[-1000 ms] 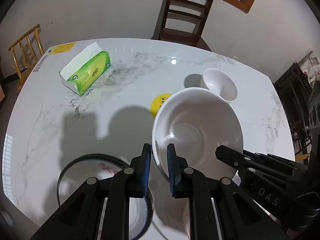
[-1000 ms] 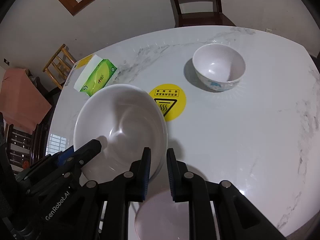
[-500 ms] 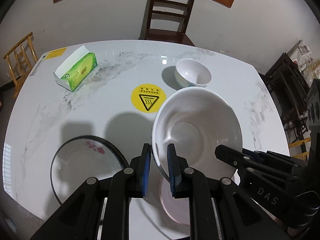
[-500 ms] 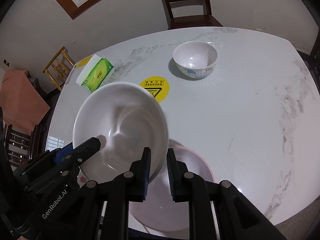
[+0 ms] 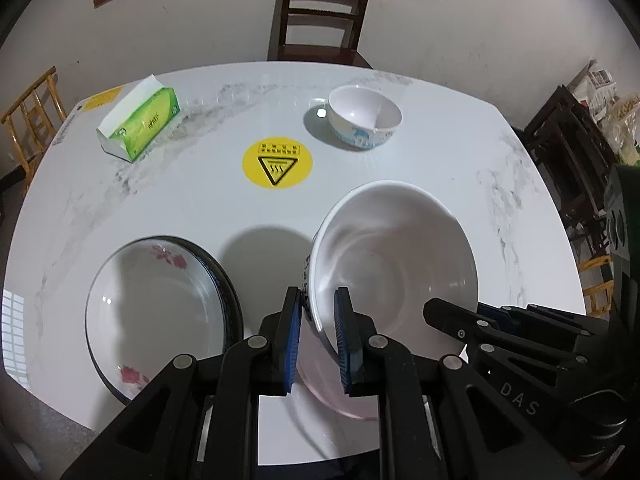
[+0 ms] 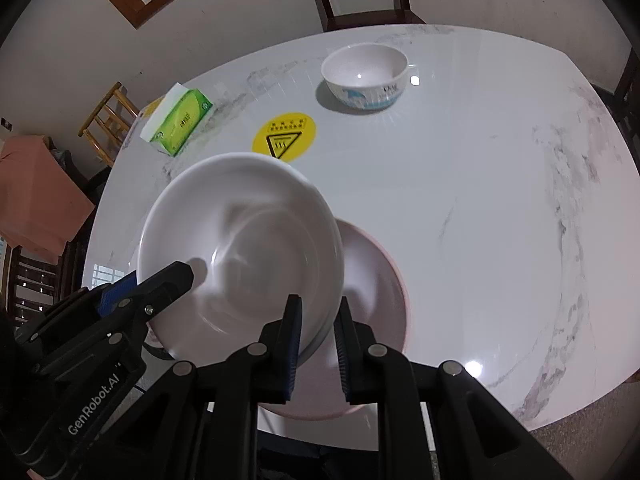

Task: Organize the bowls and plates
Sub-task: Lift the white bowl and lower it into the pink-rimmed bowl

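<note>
Both grippers hold one large white bowl [image 5: 404, 264] by opposite rims, above the table's near edge. My left gripper [image 5: 318, 336] is shut on its left rim. My right gripper [image 6: 318, 342] is shut on its right rim; the bowl [image 6: 244, 248] fills the left of that view. A pink plate [image 6: 376, 292] lies on the table under the bowl. A black-rimmed plate with red flowers [image 5: 160, 312] lies to the left. A small white bowl with blue print [image 5: 364, 122] stands at the far side, and also shows in the right wrist view [image 6: 366, 76].
A green tissue box [image 5: 140, 124] lies at the far left of the white marble table [image 5: 500, 168]. A yellow round warning sticker [image 5: 277, 162] marks the table's middle. A dark wooden chair [image 5: 320, 16] stands behind the table; dark furniture [image 5: 572, 152] is at the right.
Both grippers and the large bowl have pulled back toward the near edge and risen. The pink plate and the black-rimmed plate have come fully into view.
</note>
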Tool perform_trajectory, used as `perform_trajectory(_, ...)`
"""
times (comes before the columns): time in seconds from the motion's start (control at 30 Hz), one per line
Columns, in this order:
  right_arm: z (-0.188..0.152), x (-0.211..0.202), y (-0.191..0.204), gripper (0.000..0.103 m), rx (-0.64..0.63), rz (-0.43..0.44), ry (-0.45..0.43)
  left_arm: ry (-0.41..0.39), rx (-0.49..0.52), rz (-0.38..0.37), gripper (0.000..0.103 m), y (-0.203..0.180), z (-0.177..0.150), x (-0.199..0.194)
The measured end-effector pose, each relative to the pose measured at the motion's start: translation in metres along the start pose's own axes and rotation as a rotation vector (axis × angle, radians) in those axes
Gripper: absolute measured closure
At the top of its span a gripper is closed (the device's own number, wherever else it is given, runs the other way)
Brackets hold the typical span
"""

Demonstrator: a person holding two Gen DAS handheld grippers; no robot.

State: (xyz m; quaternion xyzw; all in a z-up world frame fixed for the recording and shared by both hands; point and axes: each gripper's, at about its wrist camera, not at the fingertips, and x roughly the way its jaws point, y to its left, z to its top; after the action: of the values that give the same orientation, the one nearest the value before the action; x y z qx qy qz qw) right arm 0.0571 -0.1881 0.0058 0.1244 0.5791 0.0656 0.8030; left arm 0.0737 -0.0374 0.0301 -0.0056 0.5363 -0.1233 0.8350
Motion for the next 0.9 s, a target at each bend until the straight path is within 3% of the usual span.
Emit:
perform_trajectory(0.37,-0.016,0.014,-0.012,0.086,0.003,-0.033,0.034,0.057,0.018,0.003,0.089,-0.009,-0.019,0.024)
perform_trajectory(0.9,-0.008,0.038,-0.016,0.086,-0.011,-0.072,0.067,0.137,0.034,0.024,0.089,-0.010,-0.024,0.061)
